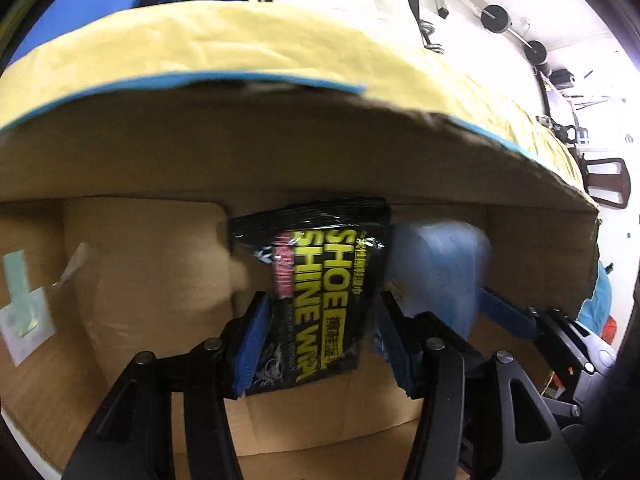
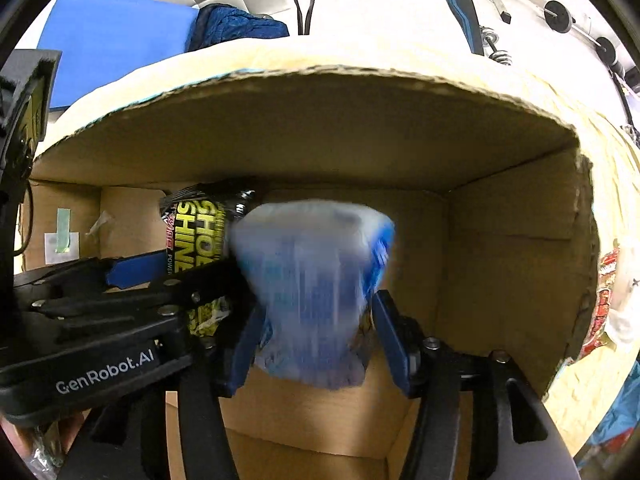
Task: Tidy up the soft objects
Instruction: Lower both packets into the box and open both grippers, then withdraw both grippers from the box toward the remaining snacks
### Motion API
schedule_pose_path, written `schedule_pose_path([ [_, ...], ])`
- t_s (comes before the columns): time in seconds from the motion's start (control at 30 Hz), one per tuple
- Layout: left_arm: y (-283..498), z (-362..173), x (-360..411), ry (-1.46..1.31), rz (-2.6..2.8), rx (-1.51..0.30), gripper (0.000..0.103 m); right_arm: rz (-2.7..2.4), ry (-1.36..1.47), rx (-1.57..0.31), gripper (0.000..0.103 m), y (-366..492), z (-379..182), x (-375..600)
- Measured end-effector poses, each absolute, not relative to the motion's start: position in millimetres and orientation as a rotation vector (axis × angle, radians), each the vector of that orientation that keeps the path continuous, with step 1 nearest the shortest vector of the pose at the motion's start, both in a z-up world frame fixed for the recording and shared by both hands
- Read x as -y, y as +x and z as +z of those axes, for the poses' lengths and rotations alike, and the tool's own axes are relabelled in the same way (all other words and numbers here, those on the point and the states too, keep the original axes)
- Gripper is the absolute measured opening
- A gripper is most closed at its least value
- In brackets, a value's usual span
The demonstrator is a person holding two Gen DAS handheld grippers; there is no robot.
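Observation:
My left gripper [image 1: 320,320] is shut on a black pack of shoe shine wipes [image 1: 320,288] with yellow lettering, held upright inside an open cardboard box [image 1: 280,152]. My right gripper [image 2: 316,320] is shut on a soft blue-and-white plastic pack [image 2: 316,288], blurred, held inside the same box [image 2: 512,208]. The two packs sit side by side: the blue pack [image 1: 436,264] shows right of the wipes in the left wrist view, and the wipes [image 2: 200,236] show left of the blue pack in the right wrist view. The left gripper's body [image 2: 100,312] crosses the lower left there.
The box stands on a yellow cloth [image 1: 224,40]. A blue mat [image 2: 112,40] and dark blue fabric [image 2: 236,26] lie behind it. Weights and a bench frame [image 1: 496,16] stand at the back right. A colourful packet [image 2: 604,300] lies outside the box's right wall.

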State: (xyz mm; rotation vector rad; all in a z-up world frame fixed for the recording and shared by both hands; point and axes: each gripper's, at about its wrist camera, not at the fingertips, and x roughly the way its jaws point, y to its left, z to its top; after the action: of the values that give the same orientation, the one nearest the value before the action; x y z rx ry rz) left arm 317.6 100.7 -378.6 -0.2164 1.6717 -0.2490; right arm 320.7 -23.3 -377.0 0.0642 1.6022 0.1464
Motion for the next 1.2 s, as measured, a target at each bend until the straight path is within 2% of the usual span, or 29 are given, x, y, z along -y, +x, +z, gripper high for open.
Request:
schedule_pose_path([
  [0.23,296.6,-353.4,-114.2,-0.19,-0.219,-1.618,0.052,0.142,0.056,-1.59,0.064,312.4,-358.2,23.9],
  [0.33,283.9,-335.2,-123.0,-0.17,-0.193,-1.568,0.052,0.12,0.033,-1.56,0.084,303.3,-344.0,25.1],
  [0.37,279.2,-327.6,-122.9,-0.164,-0.186,-1.549,0.054,0.118,0.036,-1.546,0.085,301.1,-337.4,26.1],
  [0.47,267.9,-305.8,-122.9,-0.138,-0.158,-1.489,0.061,0.106,0.032,-1.522,0.085,291.3,-322.7,28.4],
  [0.53,255.4,-290.4,-126.2,-0.12,-0.129,-1.445,0.075,0.099,0.023,-1.505,0.085,281.7,-312.9,30.5],
  [0.6,247.3,-276.1,-131.9,-0.111,-0.112,-1.405,0.083,0.095,0.024,-1.491,0.092,272.6,-304.8,34.3],
  [0.63,243.9,-270.7,-132.1,-0.098,-0.097,-1.388,0.087,0.097,0.036,-1.482,0.099,266.8,-300.0,36.8],
  [0.67,242.2,-265.2,-130.8,-0.081,-0.082,-1.373,0.09,0.095,0.042,-1.476,0.103,261.9,-296.7,36.8],
  [0.7,236.4,-258.4,-130.3,-0.067,-0.074,-1.357,0.096,0.093,0.049,-1.466,0.103,257.8,-293.1,39.7],
  [0.73,229.9,-251.1,-130.3,-0.056,-0.063,-1.34,0.097,0.09,0.051,-1.457,0.103,253.2,-288.4,42.4],
  [1.2,177.4,-173.3,-120.3,-0.013,-0.033,-1.157,0.097,0.07,0.083,-1.275,0.103,175.2,-190.9,58.9],
])
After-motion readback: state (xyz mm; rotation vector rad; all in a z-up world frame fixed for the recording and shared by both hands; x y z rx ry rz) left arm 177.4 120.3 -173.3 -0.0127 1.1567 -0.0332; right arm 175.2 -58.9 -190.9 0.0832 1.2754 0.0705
